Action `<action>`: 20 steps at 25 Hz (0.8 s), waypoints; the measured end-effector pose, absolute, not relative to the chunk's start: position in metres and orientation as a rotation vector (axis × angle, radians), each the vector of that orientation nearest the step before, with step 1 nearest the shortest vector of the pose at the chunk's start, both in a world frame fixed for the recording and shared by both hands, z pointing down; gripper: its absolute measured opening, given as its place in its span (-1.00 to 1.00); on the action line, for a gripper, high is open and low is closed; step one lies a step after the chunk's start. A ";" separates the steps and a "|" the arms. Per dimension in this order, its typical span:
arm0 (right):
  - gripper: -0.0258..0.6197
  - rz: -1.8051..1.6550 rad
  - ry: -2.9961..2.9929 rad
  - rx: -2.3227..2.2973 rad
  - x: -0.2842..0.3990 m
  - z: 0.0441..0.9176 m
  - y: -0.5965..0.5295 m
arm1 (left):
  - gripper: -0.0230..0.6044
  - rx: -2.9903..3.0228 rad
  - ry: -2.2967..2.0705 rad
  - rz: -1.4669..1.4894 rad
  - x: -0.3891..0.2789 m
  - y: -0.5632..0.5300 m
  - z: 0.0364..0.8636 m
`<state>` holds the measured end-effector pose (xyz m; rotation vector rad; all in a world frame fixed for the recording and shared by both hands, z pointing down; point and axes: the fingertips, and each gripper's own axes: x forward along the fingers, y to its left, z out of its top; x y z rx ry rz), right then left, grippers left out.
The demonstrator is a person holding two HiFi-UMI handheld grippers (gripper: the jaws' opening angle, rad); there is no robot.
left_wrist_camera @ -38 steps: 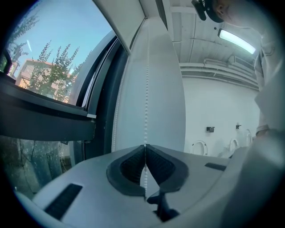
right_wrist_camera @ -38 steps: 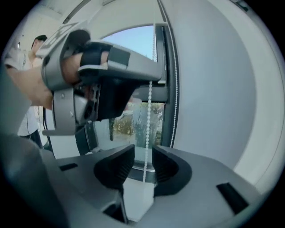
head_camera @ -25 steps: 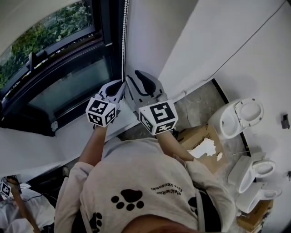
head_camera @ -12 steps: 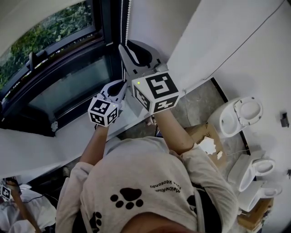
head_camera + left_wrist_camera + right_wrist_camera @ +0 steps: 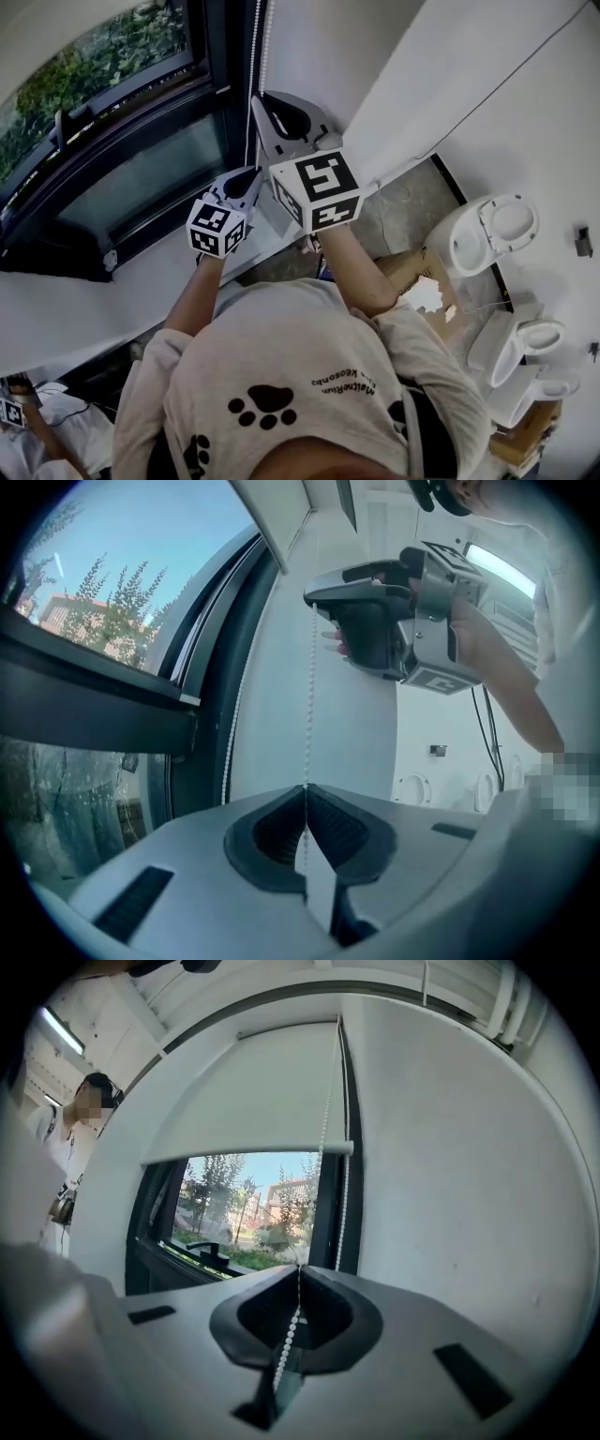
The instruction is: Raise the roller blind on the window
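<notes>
One vertical white bead chain (image 5: 310,686) is pinched twice: right tool (image 5: 298,1269), jaws just closed on it, directly above left tool (image 5: 306,787).

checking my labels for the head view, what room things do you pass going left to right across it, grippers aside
black window handle → white bead chain of the blind → brown cardboard box → white ceramic toilet bowl
</notes>
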<state>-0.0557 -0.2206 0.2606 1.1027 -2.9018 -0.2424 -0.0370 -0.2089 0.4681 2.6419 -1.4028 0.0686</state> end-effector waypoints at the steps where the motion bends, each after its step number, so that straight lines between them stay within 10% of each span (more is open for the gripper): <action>1: -0.89 -0.222 -2.894 1.108 -0.055 0.268 -0.222 | -0.88 2.631 -1.396 0.080 -0.037 -0.209 0.475; 20: -0.89 -0.052 -2.769 1.173 -0.057 0.369 -0.223 | -0.88 2.511 -1.298 0.289 -0.045 -0.190 0.573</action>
